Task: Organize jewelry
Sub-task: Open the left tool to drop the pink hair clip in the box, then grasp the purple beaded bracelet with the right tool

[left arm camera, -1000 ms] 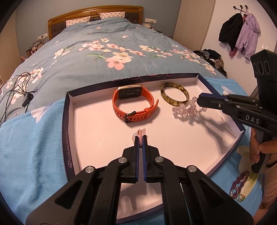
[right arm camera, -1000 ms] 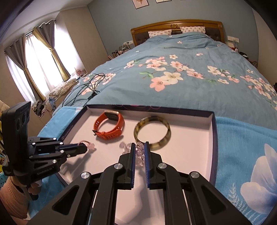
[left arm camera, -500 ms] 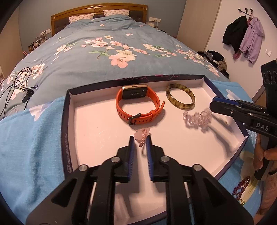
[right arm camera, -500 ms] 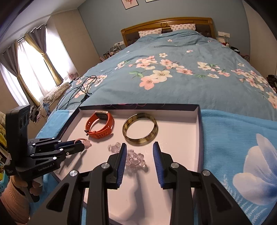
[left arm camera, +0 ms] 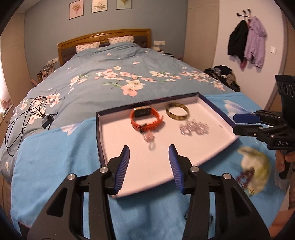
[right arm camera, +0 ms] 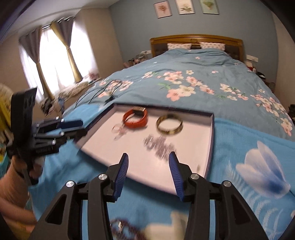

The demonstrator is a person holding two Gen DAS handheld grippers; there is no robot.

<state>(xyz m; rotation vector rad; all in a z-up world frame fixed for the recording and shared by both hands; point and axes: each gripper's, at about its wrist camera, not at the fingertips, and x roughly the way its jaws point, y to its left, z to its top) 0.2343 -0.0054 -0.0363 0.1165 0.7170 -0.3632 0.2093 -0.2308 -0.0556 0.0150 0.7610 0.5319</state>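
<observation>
Our left gripper and right gripper, jaws opening and empty; the dark bead chain lies below-right of our left fingers, nearer the right hand

Bed: a wide bed with a floral blue duvet and wooden headboard is filling the room.
Cable: a black charger cable is lying on the duvet.
Wall: three framed flower prints are hanging; black and lilac jackets are dangling from hooks.
Window: grey and gold curtains are glowing.
</observation>
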